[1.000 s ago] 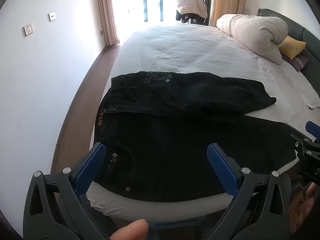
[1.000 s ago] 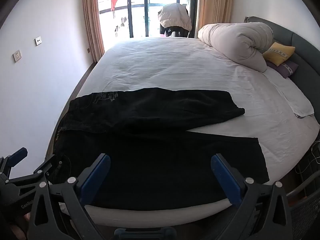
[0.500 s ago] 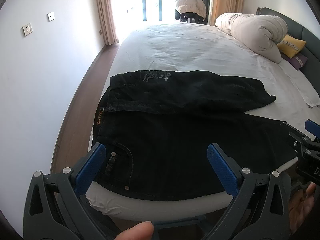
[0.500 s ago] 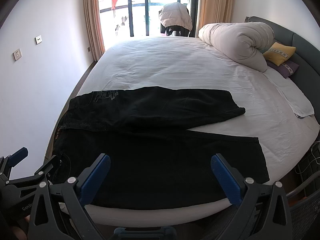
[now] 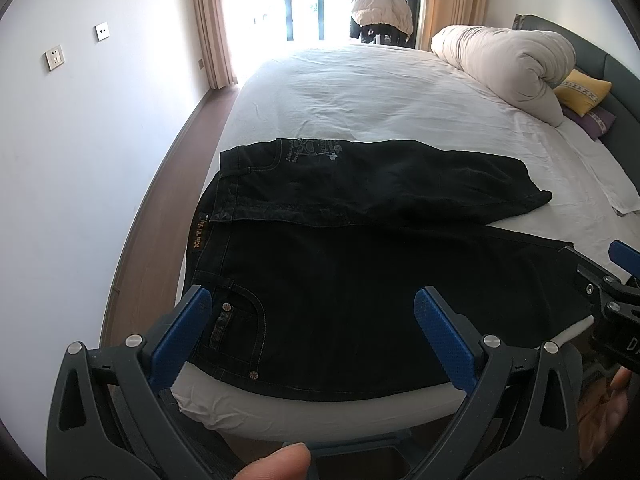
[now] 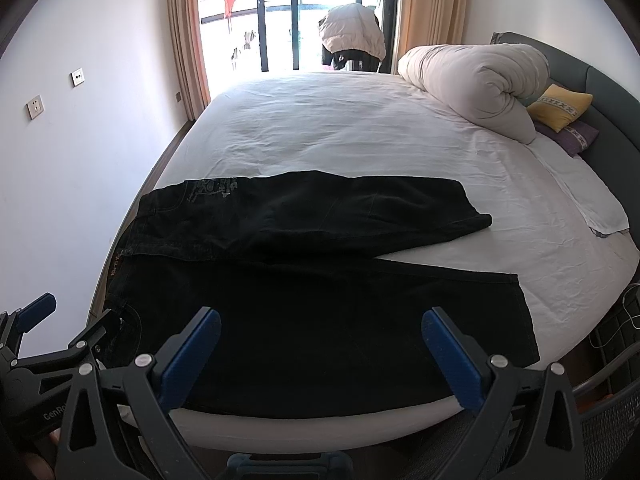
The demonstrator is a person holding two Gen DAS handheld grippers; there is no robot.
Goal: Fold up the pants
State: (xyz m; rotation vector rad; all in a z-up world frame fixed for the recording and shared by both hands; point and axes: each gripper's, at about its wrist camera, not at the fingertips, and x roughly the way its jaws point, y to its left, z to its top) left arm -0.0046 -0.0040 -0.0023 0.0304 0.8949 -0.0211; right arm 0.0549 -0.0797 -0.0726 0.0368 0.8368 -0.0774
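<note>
Black jeans (image 5: pixel 360 264) lie spread on the near edge of the white bed (image 5: pixel 360 96), waistband at the left, legs to the right; the far leg lies partly over the near one. They also show in the right wrist view (image 6: pixel 320 300). My left gripper (image 5: pixel 312 320) is open and empty, hovering above the near pocket area. My right gripper (image 6: pixel 320 340) is open and empty above the near leg. The right gripper also shows in the left wrist view (image 5: pixel 612 292), and the left gripper in the right wrist view (image 6: pixel 60 332).
A rolled beige duvet (image 6: pixel 476 84) lies at the far right of the bed, with a yellow pillow (image 6: pixel 560 106) and a purple pillow (image 6: pixel 576 136) by the dark headboard (image 6: pixel 608 80). White wall at left, wood floor (image 5: pixel 160 184) beside the bed, balcony door at the back.
Both grippers have drawn back and up very slightly from the bed; the jeans have not moved and both stay open.
</note>
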